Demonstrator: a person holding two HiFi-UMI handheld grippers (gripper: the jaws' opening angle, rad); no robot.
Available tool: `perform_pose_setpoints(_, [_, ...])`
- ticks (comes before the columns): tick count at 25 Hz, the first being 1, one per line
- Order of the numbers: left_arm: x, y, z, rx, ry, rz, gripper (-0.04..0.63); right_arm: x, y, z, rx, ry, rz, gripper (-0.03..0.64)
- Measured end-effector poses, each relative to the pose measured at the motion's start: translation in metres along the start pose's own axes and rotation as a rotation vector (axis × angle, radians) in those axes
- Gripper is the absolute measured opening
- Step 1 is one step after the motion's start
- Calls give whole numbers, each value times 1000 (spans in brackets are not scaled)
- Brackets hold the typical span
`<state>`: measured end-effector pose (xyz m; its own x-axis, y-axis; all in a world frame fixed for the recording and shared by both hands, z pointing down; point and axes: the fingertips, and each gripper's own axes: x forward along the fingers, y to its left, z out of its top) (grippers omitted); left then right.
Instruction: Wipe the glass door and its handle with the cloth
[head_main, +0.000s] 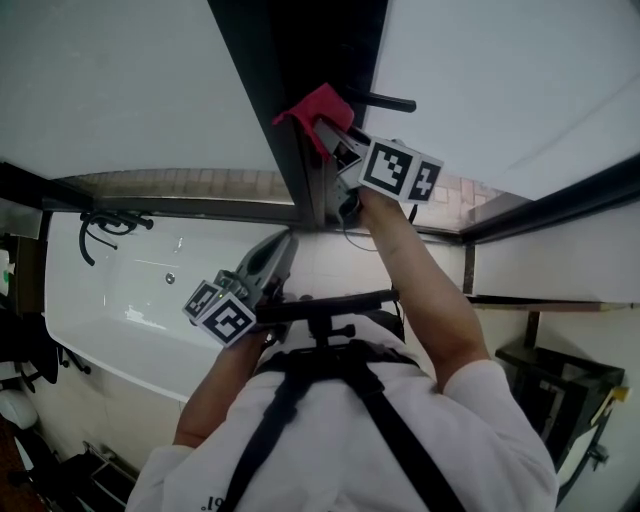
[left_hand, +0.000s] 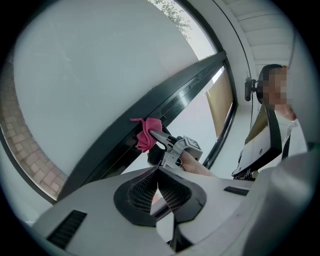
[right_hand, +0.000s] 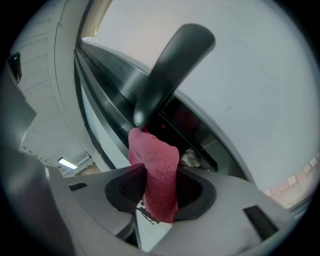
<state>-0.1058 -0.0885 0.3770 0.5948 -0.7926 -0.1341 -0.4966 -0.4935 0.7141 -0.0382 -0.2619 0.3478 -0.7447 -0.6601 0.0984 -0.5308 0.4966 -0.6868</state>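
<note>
The red cloth (right_hand: 159, 172) is clamped in my right gripper (right_hand: 159, 187), which is shut on it. The cloth's top end presses against the lower end of the dark door handle (right_hand: 170, 70). From the head view the cloth (head_main: 318, 105) sits on the dark door frame (head_main: 270, 90), just left of the handle (head_main: 385, 101), with the right gripper (head_main: 335, 135) raised to it. The frosted glass panes (head_main: 130, 80) flank the frame. My left gripper (head_main: 280, 255) hangs lower, shut with nothing between its jaws. In the left gripper view the cloth (left_hand: 147, 132) shows on the frame above the left gripper (left_hand: 158, 192).
A white bathtub (head_main: 130, 310) with a black tap fitting (head_main: 105, 225) lies below at the left. A black rack (head_main: 560, 400) stands at the lower right. Brick paving (head_main: 180, 183) shows through the lower glass. The person's harness bar (head_main: 330, 305) crosses the chest.
</note>
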Motion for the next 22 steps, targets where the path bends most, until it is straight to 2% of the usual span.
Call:
perform_pose_setpoints(10, [-1,1,1,-2,5,2,1,4,-18,-15,0,18,-36,141])
perform_pose_setpoints(18, [-1,0,0,-1,14,8,1,2,-59,-39,16,74,-167,140])
perform_pose_setpoints(22, [-2,5,0,46,20,28,1,5,-74,-44,-7,102,-205,141])
